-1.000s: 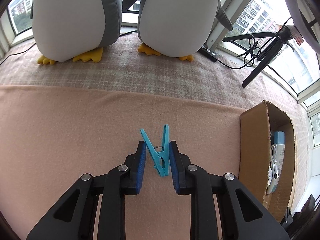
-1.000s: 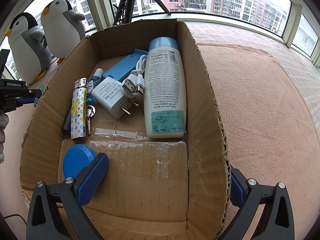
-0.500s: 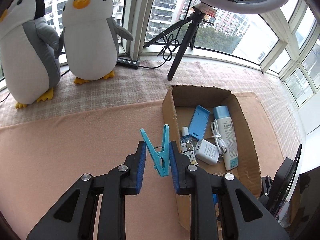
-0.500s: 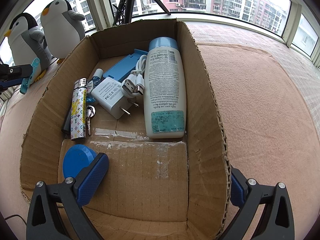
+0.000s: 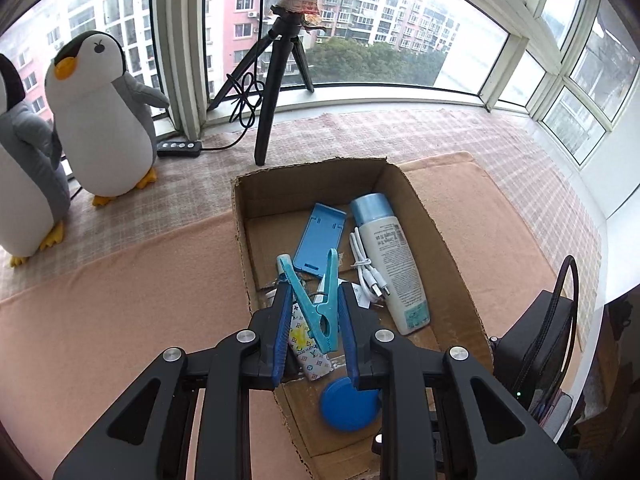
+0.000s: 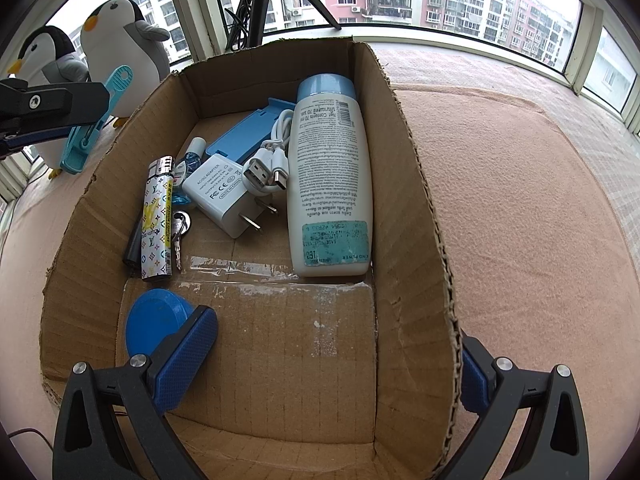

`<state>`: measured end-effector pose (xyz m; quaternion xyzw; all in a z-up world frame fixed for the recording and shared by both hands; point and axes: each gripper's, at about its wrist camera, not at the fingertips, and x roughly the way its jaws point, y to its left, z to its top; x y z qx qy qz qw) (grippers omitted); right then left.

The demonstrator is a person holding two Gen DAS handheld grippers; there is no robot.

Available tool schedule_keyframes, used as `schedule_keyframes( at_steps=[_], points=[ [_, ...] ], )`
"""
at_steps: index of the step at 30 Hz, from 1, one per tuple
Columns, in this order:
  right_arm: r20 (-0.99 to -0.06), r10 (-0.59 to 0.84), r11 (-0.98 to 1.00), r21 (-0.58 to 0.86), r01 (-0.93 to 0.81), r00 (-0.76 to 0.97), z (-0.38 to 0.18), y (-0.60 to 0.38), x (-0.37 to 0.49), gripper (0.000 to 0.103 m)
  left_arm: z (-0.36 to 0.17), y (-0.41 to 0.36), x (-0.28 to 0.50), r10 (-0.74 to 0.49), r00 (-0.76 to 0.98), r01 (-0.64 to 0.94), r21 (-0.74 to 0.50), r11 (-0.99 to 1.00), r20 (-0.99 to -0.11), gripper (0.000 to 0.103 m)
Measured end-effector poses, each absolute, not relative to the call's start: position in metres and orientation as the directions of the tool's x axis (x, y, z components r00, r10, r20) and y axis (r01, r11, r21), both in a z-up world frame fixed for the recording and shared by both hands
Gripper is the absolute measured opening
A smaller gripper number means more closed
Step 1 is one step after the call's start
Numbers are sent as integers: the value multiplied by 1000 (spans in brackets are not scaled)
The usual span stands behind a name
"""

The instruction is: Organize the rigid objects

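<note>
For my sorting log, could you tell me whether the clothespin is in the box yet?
Not yet: the left tool holds the clothespin above the box.

Teal clothespin (image 5: 316, 304), brown cardboard box (image 6: 404, 184), white bottle (image 6: 330, 184) with pale-blue cap, monogram-patterned lighter (image 6: 158, 220), blue disc (image 6: 154, 326), 2 grey-white penguins (image 5: 102, 120) upper left.

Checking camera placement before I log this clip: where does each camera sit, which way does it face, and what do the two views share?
Left wrist: on the left gripper, looking down along its fingers, shut on a teal clothespin, above the cardboard box; penguin toys and windows behind.
Right wrist: on the right gripper, looking down into the box; its open fingers straddle the box's right wall.
Shared: box, lotion bottle, blue disc, lighter, penguins; the right view also shows the left gripper with the clothespin.
</note>
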<state>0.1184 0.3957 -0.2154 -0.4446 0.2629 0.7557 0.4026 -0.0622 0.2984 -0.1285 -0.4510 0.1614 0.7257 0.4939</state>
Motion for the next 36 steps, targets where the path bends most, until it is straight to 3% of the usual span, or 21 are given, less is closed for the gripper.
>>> schedule_keyframes(
  at_steps=[7, 8, 9, 10, 36],
  points=[
    [-884, 374, -538, 39, -842, -280, -215, 396, 118, 103, -122, 298, -54, 582, -117, -877, -191, -441, -805, 24],
    [-884, 375, -537, 39, -842, -280, -215, 396, 118, 103, -121, 298, -53, 578, -122, -879, -183, -441, -807, 31],
    [-884, 375, -537, 39, -843, -280, -215, 396, 118, 103, -120, 296, -52, 579, -131, -880, -175, -442, -805, 52],
    [-884, 375, -537, 39, -843, -280, -215, 395, 118, 103, -118, 294, -51, 586, -146, -880, -165, -444, -797, 63],
    [-866, 428, -570, -38, -820, -258, -190, 385, 107, 103, -76, 201, -62, 627, -305, -822, -135, -554, -717, 63]
  ],
)
